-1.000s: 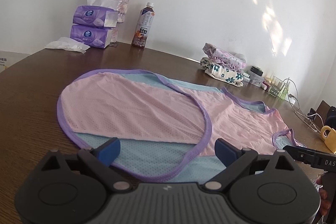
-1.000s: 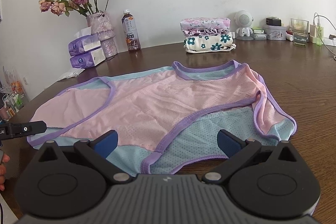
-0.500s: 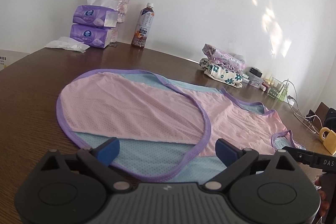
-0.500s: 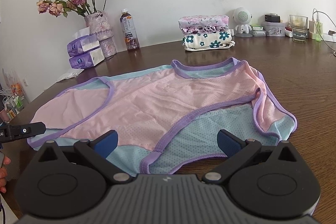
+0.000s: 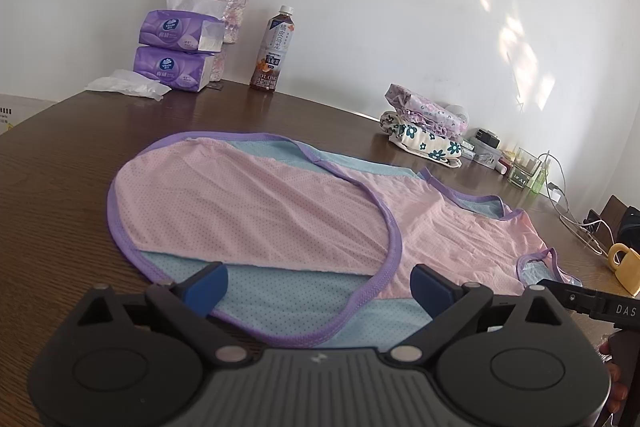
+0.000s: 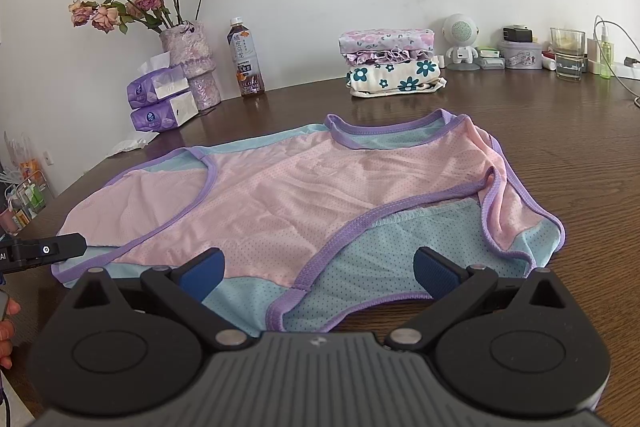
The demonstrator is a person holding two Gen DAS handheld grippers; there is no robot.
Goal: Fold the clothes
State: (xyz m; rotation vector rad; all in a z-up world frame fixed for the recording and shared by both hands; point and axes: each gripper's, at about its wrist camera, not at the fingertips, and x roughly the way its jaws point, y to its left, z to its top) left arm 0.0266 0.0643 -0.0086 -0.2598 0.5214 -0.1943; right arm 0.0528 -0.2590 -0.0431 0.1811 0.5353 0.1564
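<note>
Both views barely shifted; garment (image 6: 304, 203) lies flat, bare table (image 6: 580, 163) around.

left gripper (image 5: 318, 281): fingers spread wide, holding nothing | right gripper (image 6: 319, 273): fingers spread wide, holding nothing

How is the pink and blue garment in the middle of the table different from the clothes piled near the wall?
The pink and blue mesh garment with purple trim lies spread out flat in a single piece; the stack of folded floral clothes is compact, with pieces piled one on another. The spread garment has plain colour blocks; the stack shows flower prints. The garment lies near both cameras, the stack far back by the wall. Both rest on the brown wooden table.
</note>
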